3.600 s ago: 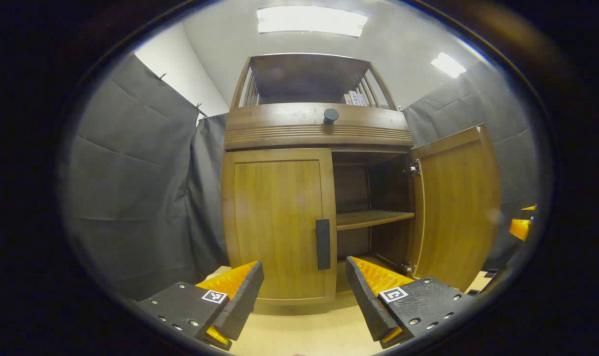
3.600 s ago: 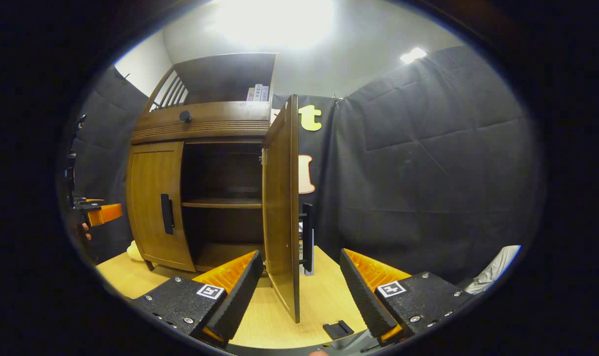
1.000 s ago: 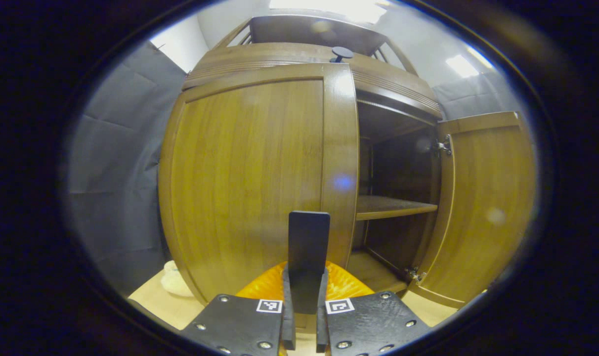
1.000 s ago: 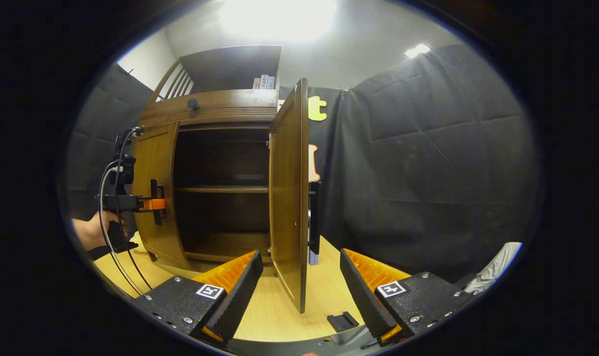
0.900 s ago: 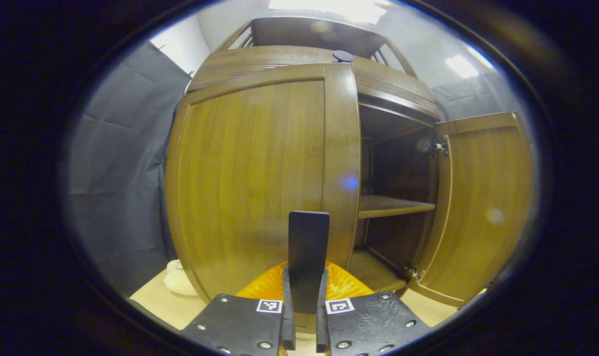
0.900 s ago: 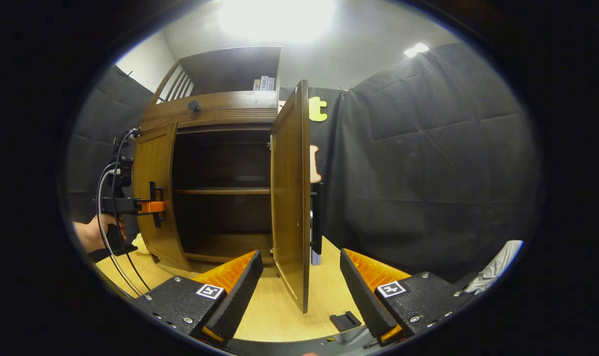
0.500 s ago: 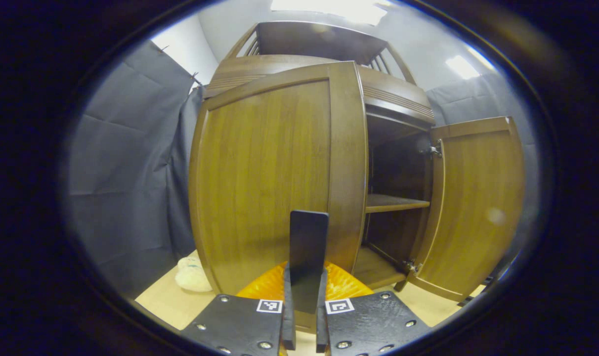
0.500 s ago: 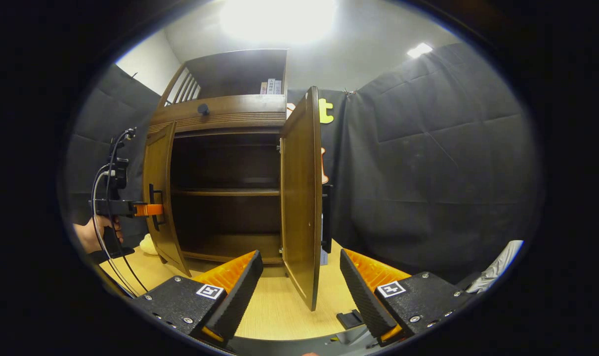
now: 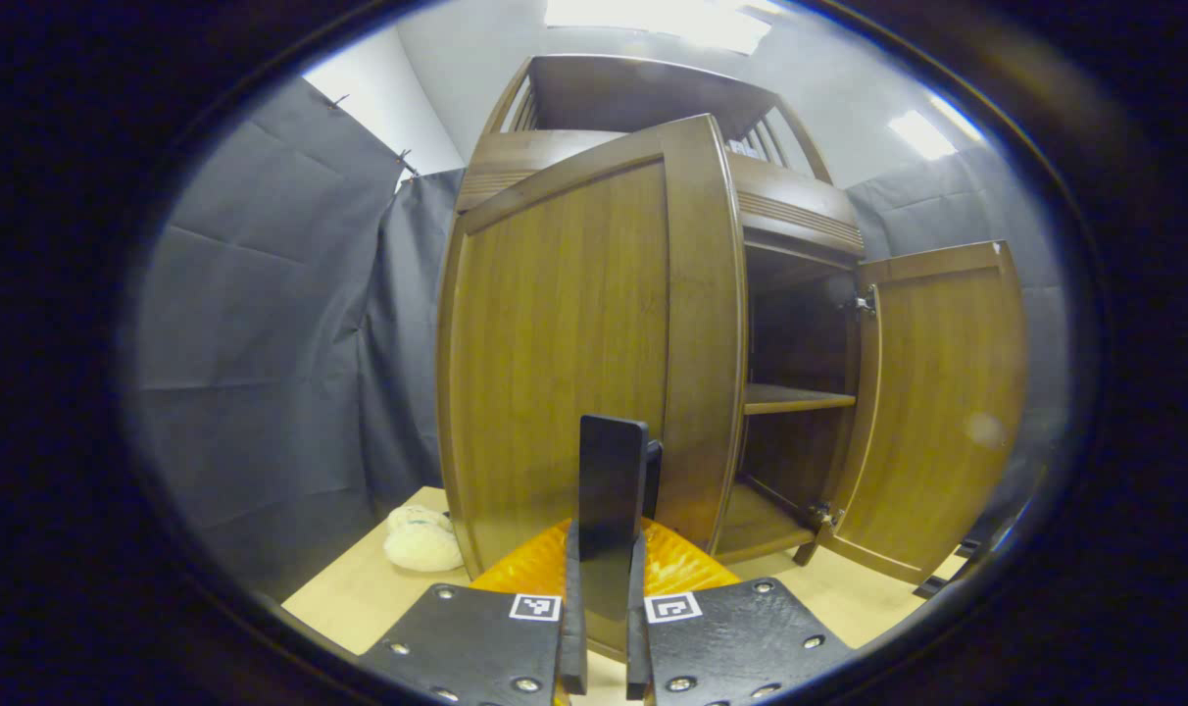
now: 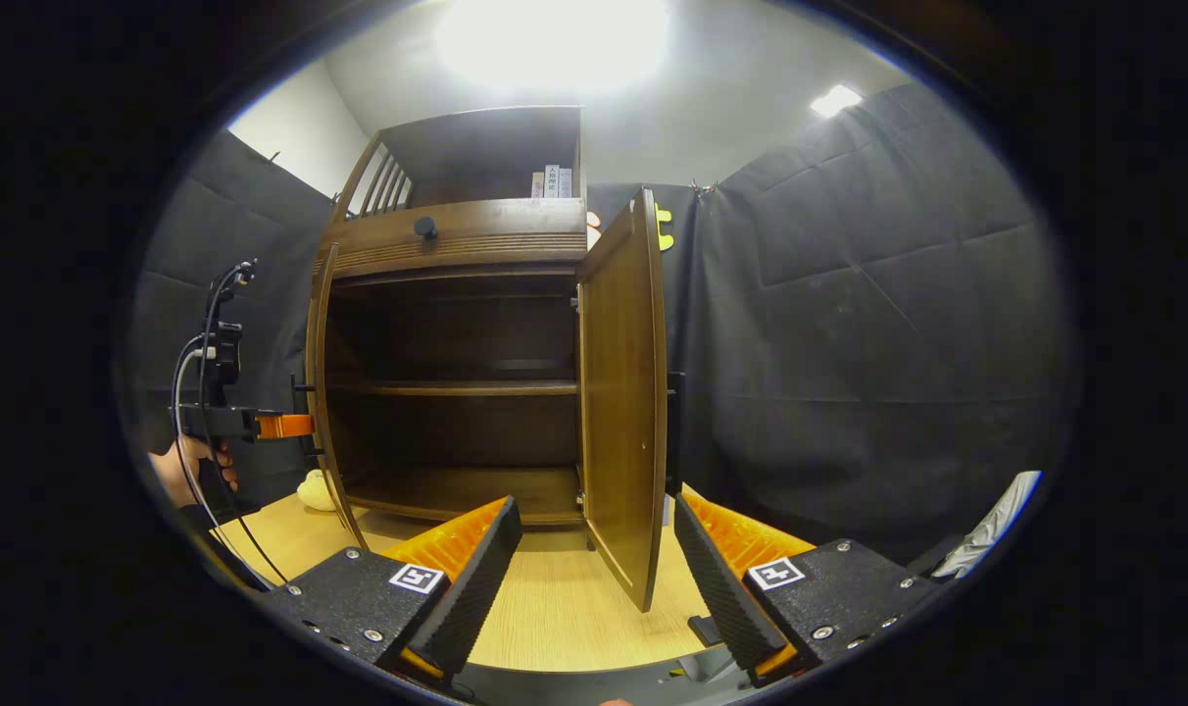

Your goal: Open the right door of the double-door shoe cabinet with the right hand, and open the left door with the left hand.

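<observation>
My left gripper (image 9: 602, 628) stays clenched on the handle (image 9: 611, 490) of the left door (image 9: 574, 343), which has swung further out than before. My right gripper (image 10: 594, 569) is released, near the open right door (image 10: 623, 392).

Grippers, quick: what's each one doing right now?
Left gripper: shut on the left door handle.
Right gripper: open, holding nothing, short of the right door.
</observation>
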A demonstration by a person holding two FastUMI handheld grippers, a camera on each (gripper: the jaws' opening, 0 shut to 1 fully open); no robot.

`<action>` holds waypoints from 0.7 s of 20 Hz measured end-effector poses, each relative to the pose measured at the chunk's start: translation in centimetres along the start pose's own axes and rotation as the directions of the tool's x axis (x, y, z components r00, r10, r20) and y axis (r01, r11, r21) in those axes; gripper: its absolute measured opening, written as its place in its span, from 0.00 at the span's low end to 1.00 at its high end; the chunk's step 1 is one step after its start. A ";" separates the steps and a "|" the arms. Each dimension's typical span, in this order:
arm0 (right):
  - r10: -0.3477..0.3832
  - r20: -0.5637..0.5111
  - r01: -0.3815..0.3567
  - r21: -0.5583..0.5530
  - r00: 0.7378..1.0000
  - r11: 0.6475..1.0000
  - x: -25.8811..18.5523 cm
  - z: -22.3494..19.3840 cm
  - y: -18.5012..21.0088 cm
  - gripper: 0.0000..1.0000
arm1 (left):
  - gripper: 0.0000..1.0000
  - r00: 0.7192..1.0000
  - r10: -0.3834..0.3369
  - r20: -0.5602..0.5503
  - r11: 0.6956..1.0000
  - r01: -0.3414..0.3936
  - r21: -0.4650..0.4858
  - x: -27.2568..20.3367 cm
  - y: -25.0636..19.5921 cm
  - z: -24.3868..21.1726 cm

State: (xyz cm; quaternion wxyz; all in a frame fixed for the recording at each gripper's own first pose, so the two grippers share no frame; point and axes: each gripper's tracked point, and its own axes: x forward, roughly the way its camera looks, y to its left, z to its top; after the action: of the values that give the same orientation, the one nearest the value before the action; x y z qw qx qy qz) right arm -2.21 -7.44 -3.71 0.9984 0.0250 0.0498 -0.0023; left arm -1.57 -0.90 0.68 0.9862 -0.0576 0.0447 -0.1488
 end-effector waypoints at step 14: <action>0.081 0.004 -0.080 -0.010 0.997 0.997 -0.6 -0.1 4.7 0.96 | 0.15 0.997 0.073 0.014 0.997 -0.073 -0.008 -6.4 6.9 0.9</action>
State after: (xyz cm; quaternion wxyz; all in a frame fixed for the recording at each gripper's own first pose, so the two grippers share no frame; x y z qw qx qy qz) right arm -2.80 -2.73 -3.46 0.9979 0.0221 0.0466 0.0381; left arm -5.62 7.66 1.10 0.9910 -0.0607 0.0400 -0.1120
